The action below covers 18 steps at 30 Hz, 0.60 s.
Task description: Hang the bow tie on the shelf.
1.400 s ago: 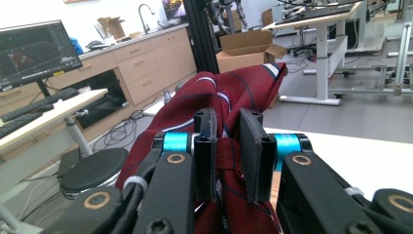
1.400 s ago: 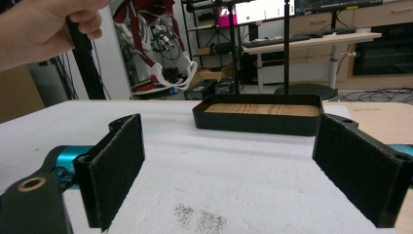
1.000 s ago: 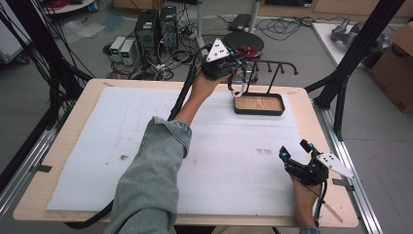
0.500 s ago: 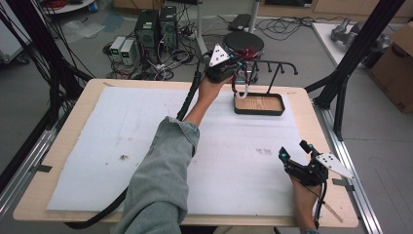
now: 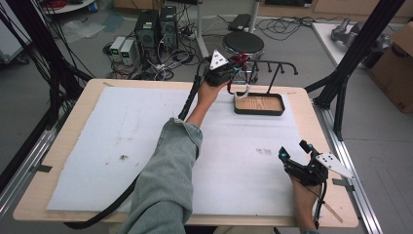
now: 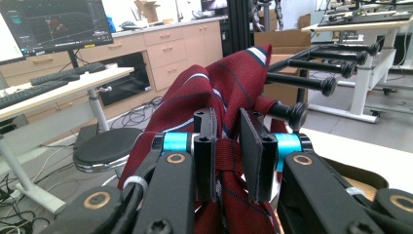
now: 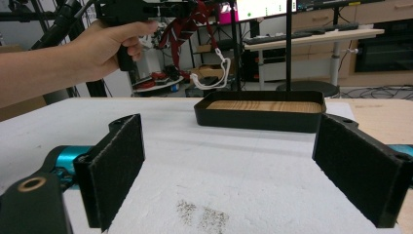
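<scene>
From the high view, the left gripper (image 5: 225,69) is held up at the far edge of the counter (image 5: 63,195), beside the black rack (image 5: 275,66) that rises from the wooden tray (image 5: 259,103). A dark red striped tie (image 5: 240,60) is pinched in it, with a white cord (image 5: 243,90) dangling toward the tray's near-left corner. The risk I see here is that the cloth snags on a peg or slides off past the counter's far edge, where there is only floor, a stool (image 5: 246,43) and cables. The right gripper (image 5: 294,157) sits low near the front right corner, well apart from the rack, with plenty of bare white sheet (image 5: 122,131) between the two hands.

In the left gripper view, the jaws are clamped on a bunched fold of the tie (image 6: 229,102), which drapes upward just beside the rack's black pegs (image 6: 302,83). The grip takes only a narrow gather, so a tug against a peg could, I judge, pull the cloth free.

In the right gripper view, the jaws stand wide apart with nothing between them, low over the sheet. Ahead, the tray (image 7: 263,117) is unobstructed, and the left hand (image 7: 104,46) holds its gripper high with the tie (image 7: 182,24) and the cord (image 7: 214,73) hanging close to the rack's upright post; the cord could loop around it.
</scene>
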Motion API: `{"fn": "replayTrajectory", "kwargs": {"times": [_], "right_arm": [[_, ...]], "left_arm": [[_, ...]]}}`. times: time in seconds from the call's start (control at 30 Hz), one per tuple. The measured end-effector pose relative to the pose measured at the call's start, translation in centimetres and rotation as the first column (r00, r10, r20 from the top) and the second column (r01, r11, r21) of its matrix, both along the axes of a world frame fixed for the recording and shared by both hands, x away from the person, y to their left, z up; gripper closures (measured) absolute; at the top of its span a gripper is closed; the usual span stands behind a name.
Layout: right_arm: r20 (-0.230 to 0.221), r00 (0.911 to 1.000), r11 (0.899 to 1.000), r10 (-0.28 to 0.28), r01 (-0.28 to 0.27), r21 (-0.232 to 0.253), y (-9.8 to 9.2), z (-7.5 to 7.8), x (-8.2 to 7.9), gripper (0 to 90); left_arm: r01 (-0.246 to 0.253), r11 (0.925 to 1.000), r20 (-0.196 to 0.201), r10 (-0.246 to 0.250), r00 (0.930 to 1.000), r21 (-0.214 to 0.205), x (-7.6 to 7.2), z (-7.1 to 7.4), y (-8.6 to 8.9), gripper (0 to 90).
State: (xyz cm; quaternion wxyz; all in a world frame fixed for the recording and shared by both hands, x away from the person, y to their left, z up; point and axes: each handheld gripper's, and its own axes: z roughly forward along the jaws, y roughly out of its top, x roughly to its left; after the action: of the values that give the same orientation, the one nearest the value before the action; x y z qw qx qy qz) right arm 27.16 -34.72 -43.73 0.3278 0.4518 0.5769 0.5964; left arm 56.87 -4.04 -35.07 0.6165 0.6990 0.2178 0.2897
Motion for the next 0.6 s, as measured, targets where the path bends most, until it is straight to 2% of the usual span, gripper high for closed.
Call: {"fn": "replayTrajectory", "kwargs": {"times": [0.07, 0.27, 0.6], "right_arm": [[0.000, 1.0000, 1.000, 0.000, 0.000, 0.001, 0.00, 0.00, -0.01, 10.9], [0.000, 1.0000, 1.000, 0.003, -0.003, 0.001, 0.02, 0.00, -0.01, 10.8], [-0.003, 1.0000, 1.000, -0.003, 0.003, -0.001, -0.01, 0.00, -0.04, 10.9]], "left_arm": [[0.003, 0.9999, 0.003, -0.003, 1.0000, 0.017, -0.03, -0.04, -0.07, 76.3], [-0.003, 0.9996, 0.000, 0.003, 1.0000, 0.030, 0.09, -0.10, 0.12, 75.6], [0.007, 0.9988, -0.002, -0.007, 1.0000, 0.049, -0.02, 0.13, 0.54, 67.3]]}}
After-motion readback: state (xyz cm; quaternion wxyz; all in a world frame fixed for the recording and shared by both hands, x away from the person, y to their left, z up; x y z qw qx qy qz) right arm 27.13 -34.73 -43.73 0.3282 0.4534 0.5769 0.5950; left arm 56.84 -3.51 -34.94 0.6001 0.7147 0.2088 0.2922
